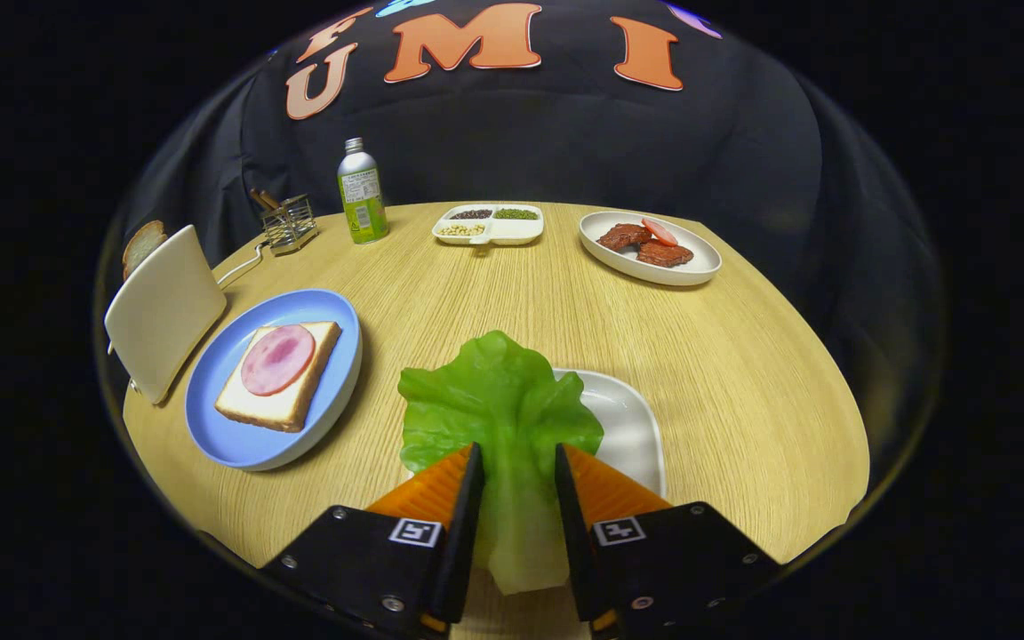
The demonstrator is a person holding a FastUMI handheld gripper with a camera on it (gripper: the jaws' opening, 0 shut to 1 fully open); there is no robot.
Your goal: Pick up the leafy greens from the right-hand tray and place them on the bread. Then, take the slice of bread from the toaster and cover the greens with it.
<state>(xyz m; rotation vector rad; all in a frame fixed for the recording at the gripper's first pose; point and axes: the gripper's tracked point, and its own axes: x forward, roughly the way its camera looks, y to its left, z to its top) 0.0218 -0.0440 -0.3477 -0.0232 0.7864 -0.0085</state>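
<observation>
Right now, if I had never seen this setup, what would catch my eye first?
First, the big green lettuce leaf, pinched by its pale stem between the two fingers of the gripper and spreading over the edge of the white tray just ahead. Next, to the left, the blue plate with a slice of bread topped by a round of pink ham. Beside that plate stands the toaster with another bread slice poking out.

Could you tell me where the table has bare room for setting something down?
The round wooden table lies bare between the blue plate, the divided snack dish and the oval meat plate. The left side is crowded. The gripper jaws clamp the green lettuce leaf.
</observation>
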